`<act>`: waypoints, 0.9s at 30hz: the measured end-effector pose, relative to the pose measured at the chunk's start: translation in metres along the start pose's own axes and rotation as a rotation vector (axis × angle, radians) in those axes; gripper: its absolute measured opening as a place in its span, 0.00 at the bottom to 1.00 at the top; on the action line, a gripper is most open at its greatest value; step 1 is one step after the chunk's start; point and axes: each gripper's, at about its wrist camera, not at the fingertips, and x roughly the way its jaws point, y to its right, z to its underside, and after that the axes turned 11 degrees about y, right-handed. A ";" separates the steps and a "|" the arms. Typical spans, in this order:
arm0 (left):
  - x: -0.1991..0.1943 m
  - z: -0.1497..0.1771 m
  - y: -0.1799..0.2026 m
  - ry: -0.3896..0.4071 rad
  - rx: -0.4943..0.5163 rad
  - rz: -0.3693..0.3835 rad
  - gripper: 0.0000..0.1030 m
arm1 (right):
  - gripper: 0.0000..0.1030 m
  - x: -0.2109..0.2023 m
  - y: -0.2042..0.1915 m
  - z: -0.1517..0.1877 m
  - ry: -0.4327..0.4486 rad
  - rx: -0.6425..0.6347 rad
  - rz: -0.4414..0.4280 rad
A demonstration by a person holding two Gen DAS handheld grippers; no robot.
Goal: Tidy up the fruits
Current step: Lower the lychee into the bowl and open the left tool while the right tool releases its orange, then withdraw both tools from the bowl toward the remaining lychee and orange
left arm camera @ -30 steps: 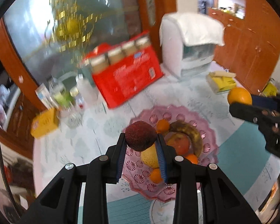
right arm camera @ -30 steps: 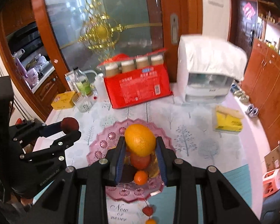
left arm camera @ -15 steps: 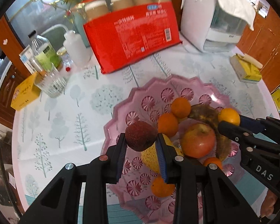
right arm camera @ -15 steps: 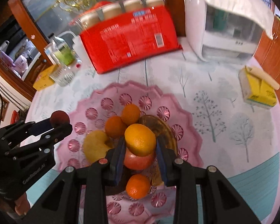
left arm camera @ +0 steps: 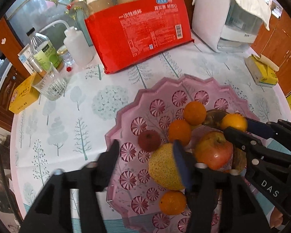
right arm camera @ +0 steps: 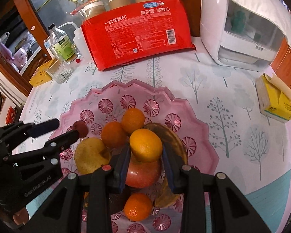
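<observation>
2 fruits are being handled over the pink glass plate (left arm camera: pixel 126 114). A dark red lychee (left arm camera: pixel 149 140) is seen in the plate's left part, just beside a yellow pear (left arm camera: pixel 162 168); whether it rests on the glass cannot quite be told. The left gripper (left arm camera: pixel 145 155) has just been opening, and its jaws are spread with the lychee between them but free of the pads. An orange (right arm camera: pixel 146 145) is pinched by the right gripper (right arm camera: pixel 145 155) above a red apple (right arm camera: pixel 143 174) at the plate's centre. 3 small tangerines and a browned banana (right arm camera: pixel 172 136) are also held by the plate. Behind the plate a red pack of paper cups (right arm camera: pixel 137 29) is propped.
</observation>
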 end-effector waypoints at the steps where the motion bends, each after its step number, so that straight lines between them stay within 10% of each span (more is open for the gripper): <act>1: -0.003 -0.001 0.000 0.011 0.003 -0.004 0.65 | 0.33 -0.001 -0.001 0.000 0.004 -0.002 -0.003; 27: -0.085 0.000 0.008 0.100 0.036 -0.008 0.75 | 0.38 -0.086 -0.011 0.006 0.130 -0.007 0.012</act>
